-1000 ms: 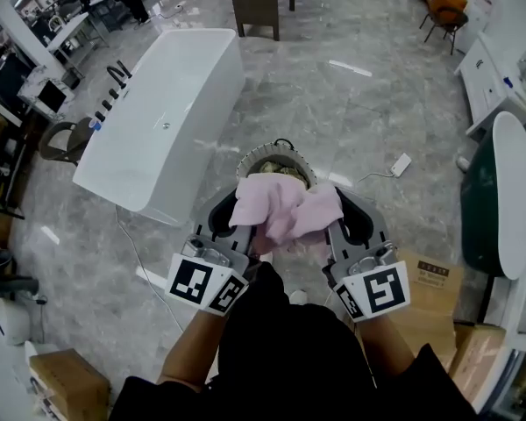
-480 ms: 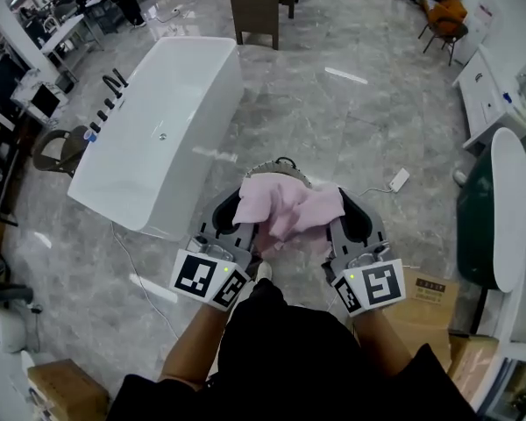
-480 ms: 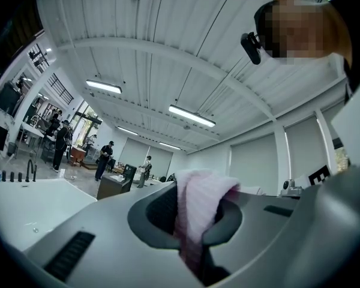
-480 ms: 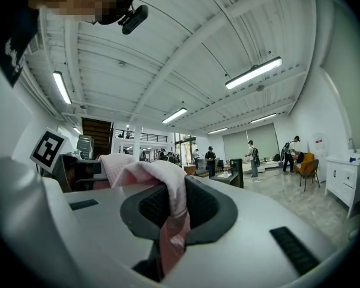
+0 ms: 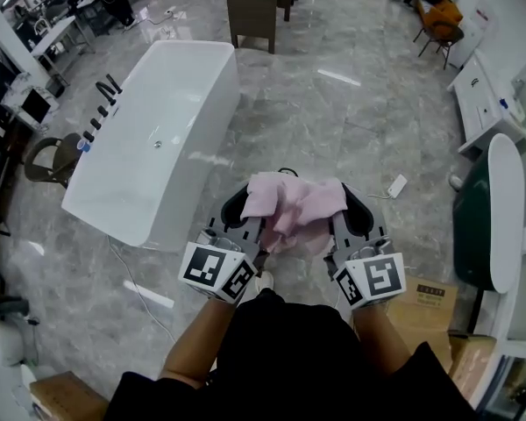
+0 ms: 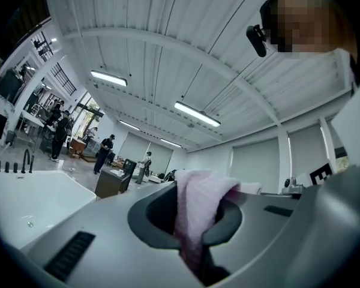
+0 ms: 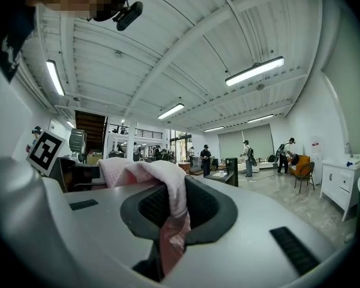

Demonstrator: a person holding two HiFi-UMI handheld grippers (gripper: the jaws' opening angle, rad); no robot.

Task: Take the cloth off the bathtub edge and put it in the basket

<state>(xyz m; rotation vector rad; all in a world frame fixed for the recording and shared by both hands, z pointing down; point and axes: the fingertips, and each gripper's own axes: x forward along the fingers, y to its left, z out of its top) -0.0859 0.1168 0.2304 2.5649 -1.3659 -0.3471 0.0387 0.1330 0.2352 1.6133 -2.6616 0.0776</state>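
Observation:
A pink cloth (image 5: 295, 204) hangs bunched between my two grippers at the middle of the head view. My left gripper (image 5: 243, 213) is shut on its left part and my right gripper (image 5: 353, 215) is shut on its right part. In the left gripper view the cloth (image 6: 198, 206) runs down into the pinch of the left gripper (image 6: 195, 248). The right gripper view shows the cloth (image 7: 162, 179) draped over and clamped in the right gripper (image 7: 168, 245). The white bathtub (image 5: 149, 134) stands on the floor to the left, apart from the cloth. Only a dark sliver of the basket (image 5: 285, 172) shows past the cloth.
Grey marble floor all round. A dark table (image 5: 259, 3) stands behind the tub and a brown chair (image 5: 48, 160) at its left. A white plug and cable (image 5: 396, 185) lie on the floor at right, near a cardboard box (image 5: 425, 301) and a green chair (image 5: 478, 222).
Both grippers have carried the cloth forward, over the basket. The basket's rim showed beyond the cloth before and is now almost wholly covered by it.

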